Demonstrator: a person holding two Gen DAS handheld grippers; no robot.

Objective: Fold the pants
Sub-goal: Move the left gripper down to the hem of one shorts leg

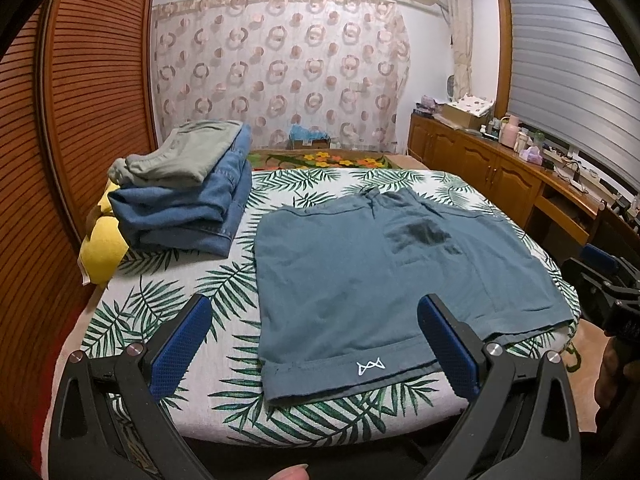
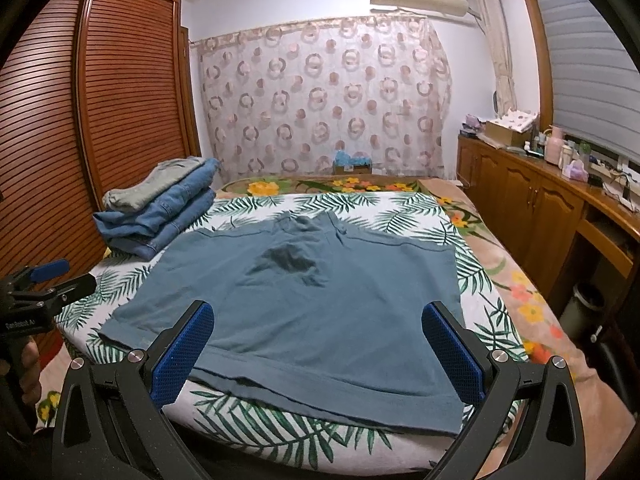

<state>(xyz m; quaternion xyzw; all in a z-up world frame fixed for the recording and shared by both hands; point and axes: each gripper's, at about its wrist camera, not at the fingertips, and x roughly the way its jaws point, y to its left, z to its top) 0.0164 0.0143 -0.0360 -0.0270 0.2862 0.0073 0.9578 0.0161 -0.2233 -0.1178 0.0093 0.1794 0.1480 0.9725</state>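
Teal-blue cotton shorts [image 1: 360,276] lie flat and unfolded, centre of both views, on the bed with the white palm-leaf cover [image 1: 168,308]; hems near me, waistband toward the far end. White logo [image 1: 371,367] on the near hem in left wrist view. My left tongs [image 1: 316,344] are spread wide, blue pads either side of the near hem, nothing between them. My right tongs [image 2: 318,354] also spread wide, empty, over the near edge of the shorts. Cannot tell if either touches the cloth. Stack of folded clothes, grey piece on blue denim [image 1: 184,196], sits on the bed at left of frame, apart from the shorts. Yellow cloth [image 1: 102,248] under the stack's left edge.
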